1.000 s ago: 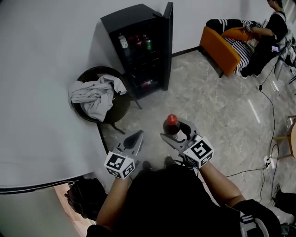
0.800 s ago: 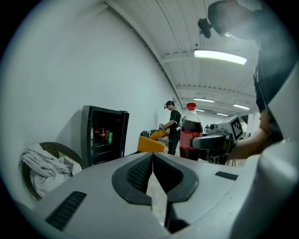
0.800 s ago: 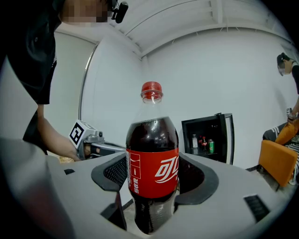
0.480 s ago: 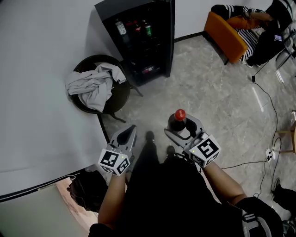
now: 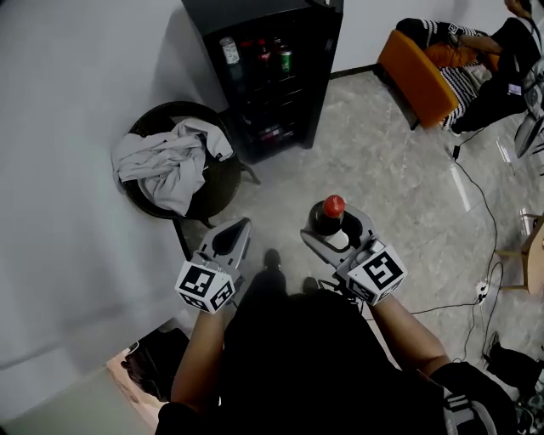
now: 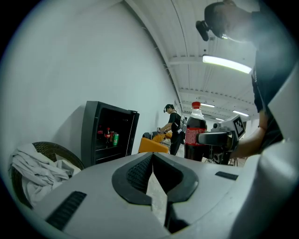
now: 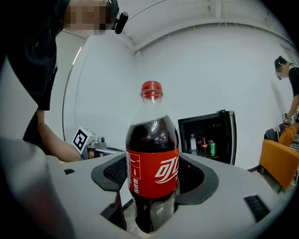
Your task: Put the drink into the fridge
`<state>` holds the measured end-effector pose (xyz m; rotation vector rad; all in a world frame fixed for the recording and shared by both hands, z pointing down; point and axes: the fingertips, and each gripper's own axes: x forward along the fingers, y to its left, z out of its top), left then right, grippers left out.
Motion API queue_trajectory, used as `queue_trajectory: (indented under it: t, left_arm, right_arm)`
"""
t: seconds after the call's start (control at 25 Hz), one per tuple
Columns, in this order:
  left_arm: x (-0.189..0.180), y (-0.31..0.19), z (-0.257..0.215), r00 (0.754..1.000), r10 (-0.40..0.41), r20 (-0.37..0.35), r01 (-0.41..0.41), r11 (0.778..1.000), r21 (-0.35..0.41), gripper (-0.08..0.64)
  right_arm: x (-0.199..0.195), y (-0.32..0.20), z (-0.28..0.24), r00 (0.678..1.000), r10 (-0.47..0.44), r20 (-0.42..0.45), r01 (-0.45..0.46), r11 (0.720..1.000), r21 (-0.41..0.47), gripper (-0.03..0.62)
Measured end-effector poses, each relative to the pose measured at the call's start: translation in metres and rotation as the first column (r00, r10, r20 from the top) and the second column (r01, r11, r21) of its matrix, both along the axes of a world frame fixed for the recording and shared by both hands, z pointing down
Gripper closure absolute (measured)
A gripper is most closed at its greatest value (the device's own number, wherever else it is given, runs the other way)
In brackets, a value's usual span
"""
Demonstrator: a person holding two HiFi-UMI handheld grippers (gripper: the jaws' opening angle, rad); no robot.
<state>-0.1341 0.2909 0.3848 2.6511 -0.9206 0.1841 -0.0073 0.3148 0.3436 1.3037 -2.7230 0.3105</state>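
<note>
Overhead, in the head view, you stand on a pale stone-patterned floor (image 5: 382, 170) with both tools held out in front of you. Your right gripper (image 5: 333, 229) is clamped round a cola bottle (image 5: 323, 223), which stands upright between its jaws with its red cap (image 5: 333, 206) on top. Your left gripper (image 5: 240, 229) is near it on the left, not touching it, with its jaws pressed together on nothing. Well ahead, the black fridge (image 5: 238, 13) stands against the white wall (image 5: 68, 102) with its door open and several drinks (image 5: 255, 55) on an upper shelf. Left of the fridge is a round dark wicker seat (image 5: 219, 194) heaped with grey cloth (image 5: 166, 166). Off to the right, a person (image 5: 501, 59) is by an orange sofa (image 5: 416, 72). In your left gripper view, the two jaws meet at their tips and hold nothing. Beyond them you see the fridge, the cloth at the left edge, and the bottle held in the other tool at the right. In your right gripper view, the bottle fills the middle, with dark drink and a red label, and the pads (image 7: 110, 173) press against both sides low on its body. Behind it the fridge shows at the right and your left gripper at the left.
</note>
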Motion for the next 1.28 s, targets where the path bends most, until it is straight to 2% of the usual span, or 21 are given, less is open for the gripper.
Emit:
queue_trajectory:
  t: [0.24, 0.44, 0.6, 0.76, 0.92, 1.28]
  left_arm:
    - [-0.03, -0.043, 0.006, 0.997, 0.031, -0.065, -0.033, 0.999, -0.036, 0.548]
    - [-0.042, -0.081, 0.017, 0.994, 0.066, -0.091, -0.071, 0.996, -0.054, 0.548]
    - [-0.042, -0.108, 0.021, 0.993, 0.053, -0.109, -0.06, 0.996, -0.061, 0.548]
    - [-0.025, -0.131, 0.024, 0.994, 0.052, -0.096, -0.058, 0.997, -0.058, 0.548]
    - [-0.006, -0.158, 0.027, 0.996, 0.017, -0.082, -0.024, 0.996, -0.083, 0.548]
    - [0.046, -0.23, 0.005, 0.999, -0.025, -0.022, 0.023, 0.998, -0.05, 0.548]
  right_arm:
    - [-0.033, -0.047, -0.016, 0.999, 0.012, -0.033, -0.013, 1.0, -0.024, 0.287]
    - [-0.035, -0.076, -0.025, 0.996, 0.068, -0.064, -0.069, 0.997, -0.02, 0.287]
    - [-0.035, -0.099, -0.029, 0.995, 0.056, -0.084, -0.057, 0.998, -0.009, 0.287]
    - [-0.018, -0.125, -0.02, 0.995, 0.044, -0.089, -0.046, 0.999, -0.013, 0.287]
    - [0.003, -0.164, -0.016, 0.997, 0.018, -0.08, -0.02, 1.0, -0.021, 0.287]
    - [0.057, -0.24, -0.03, 0.997, -0.055, -0.049, 0.055, 0.998, 0.002, 0.287]
